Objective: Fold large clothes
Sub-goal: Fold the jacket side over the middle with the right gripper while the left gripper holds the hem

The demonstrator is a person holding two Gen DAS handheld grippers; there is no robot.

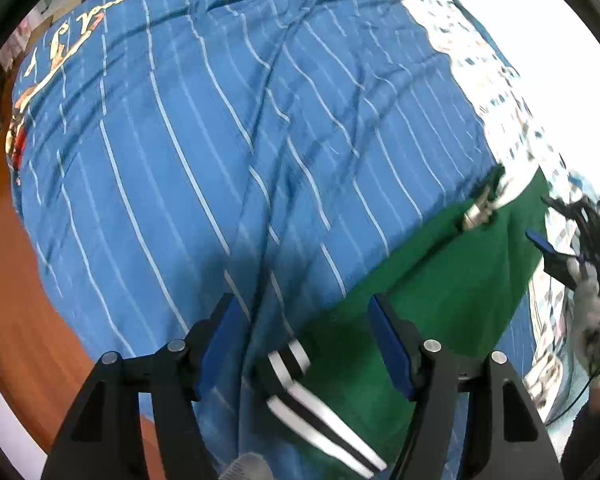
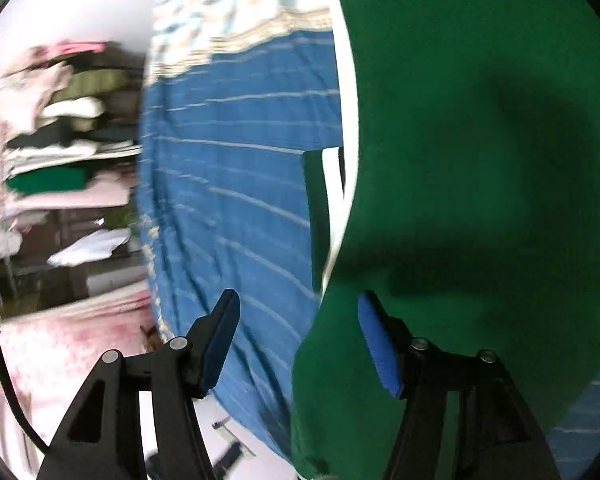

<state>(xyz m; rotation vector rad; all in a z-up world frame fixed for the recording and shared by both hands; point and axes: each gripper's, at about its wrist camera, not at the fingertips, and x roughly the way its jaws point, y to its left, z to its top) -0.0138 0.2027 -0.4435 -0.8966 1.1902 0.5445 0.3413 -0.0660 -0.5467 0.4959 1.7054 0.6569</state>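
Observation:
A green garment lies on a blue cloth with thin white stripes. Its black-and-white striped cuff lies below and between the fingers of my left gripper, which is open and presses on nothing. In the right wrist view the green garment fills the right half, with a white-edged strip beside it on the blue striped cloth. My right gripper is open above the garment's left edge, its pads apart from the fabric. That right gripper also shows at the far right of the left wrist view, held by a gloved hand.
A pale patterned fabric borders the blue cloth on the right. Brown wooden surface shows at the left edge. Shelves with stacked folded clothes stand beyond the cloth, and a pink-white fabric lies below them.

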